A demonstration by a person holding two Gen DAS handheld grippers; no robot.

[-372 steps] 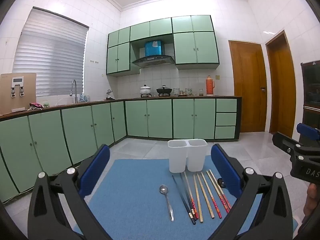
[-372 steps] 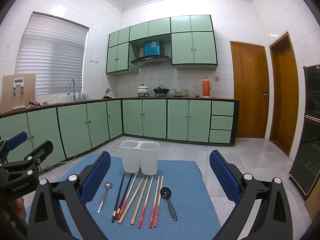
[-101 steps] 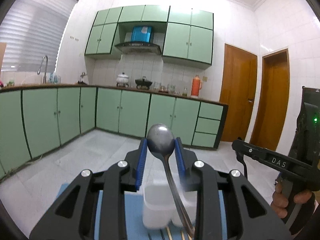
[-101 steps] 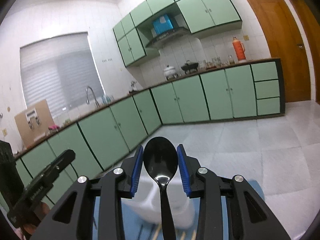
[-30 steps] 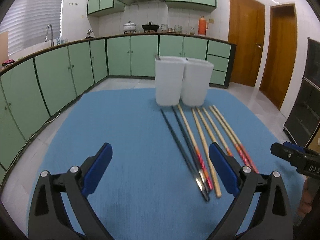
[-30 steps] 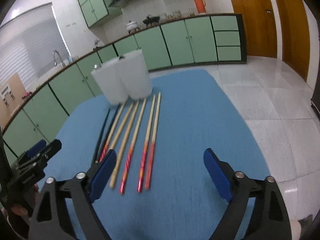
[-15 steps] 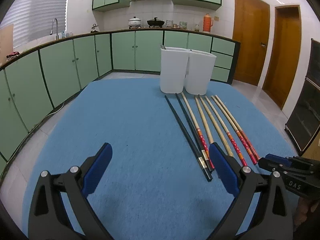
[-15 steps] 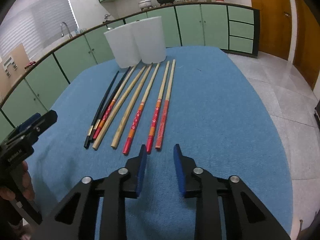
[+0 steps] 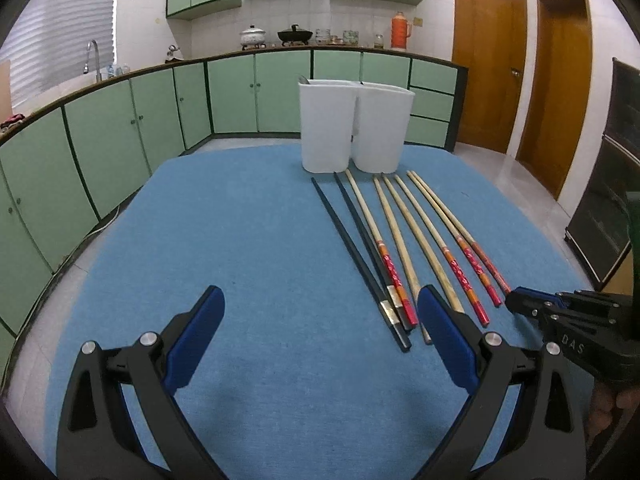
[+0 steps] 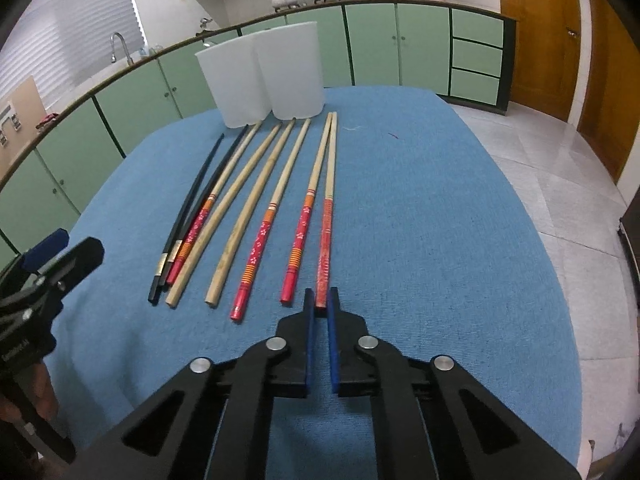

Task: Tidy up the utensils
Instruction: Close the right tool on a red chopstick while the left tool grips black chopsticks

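Observation:
Several chopsticks (image 9: 404,240) lie in a row on the blue mat (image 9: 248,240), black, plain wood and red-ended; they also show in the right wrist view (image 10: 256,208). A white two-part utensil holder (image 9: 356,126) stands at the mat's far side, also in the right wrist view (image 10: 262,78), with a spoon handle tip showing in its left part. My left gripper (image 9: 320,320) is open and empty above the mat, beside the chopsticks' near ends. My right gripper (image 10: 319,300) is nearly closed around the near end of the rightmost red chopstick (image 10: 326,232), which lies on the mat; it also appears in the left wrist view (image 9: 520,304).
The mat covers a table with floor beyond its edges. Green kitchen cabinets (image 9: 240,96) run along the back and left. Wooden doors (image 9: 488,60) stand at the right. The mat's left half (image 9: 180,248) holds nothing.
My right gripper has closed from wide open to a narrow gap and moved down to the end of the rightmost red chopstick. My left gripper has drifted slightly closer to the mat, still open.

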